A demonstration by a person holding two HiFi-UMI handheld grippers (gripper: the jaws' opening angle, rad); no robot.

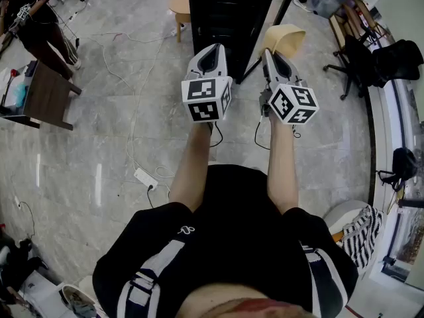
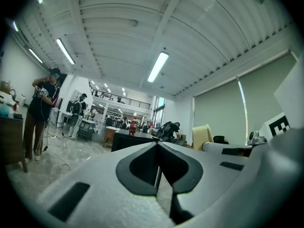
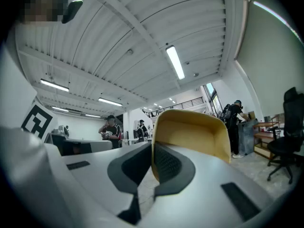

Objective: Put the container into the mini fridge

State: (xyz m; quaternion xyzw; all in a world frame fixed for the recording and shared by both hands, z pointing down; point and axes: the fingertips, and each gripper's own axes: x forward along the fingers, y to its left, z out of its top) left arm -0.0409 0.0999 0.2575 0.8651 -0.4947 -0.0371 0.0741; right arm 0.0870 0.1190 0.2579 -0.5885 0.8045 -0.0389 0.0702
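Observation:
My right gripper (image 1: 268, 53) is shut on the near wall of a beige open container (image 1: 286, 37), held above the floor. In the right gripper view the container (image 3: 190, 132) rises just beyond the gripper (image 3: 152, 148), its rim pinched between the dark pads. My left gripper (image 1: 211, 50) is held level beside it, shut with nothing in it; in its own view the left gripper (image 2: 158, 145) shows its pads meeting. The black mini fridge (image 1: 228, 12) stands just ahead of both grippers, and I cannot tell whether its door is open. The container (image 2: 202, 136) also shows at the right of the left gripper view.
A round wooden stool (image 1: 180, 4) stands left of the fridge. A brown side table (image 1: 46, 95) and a person (image 1: 36, 18) are at far left. A power strip (image 1: 146, 177) with cables lies on the marble floor. Black office chairs (image 1: 358, 65) stand at right.

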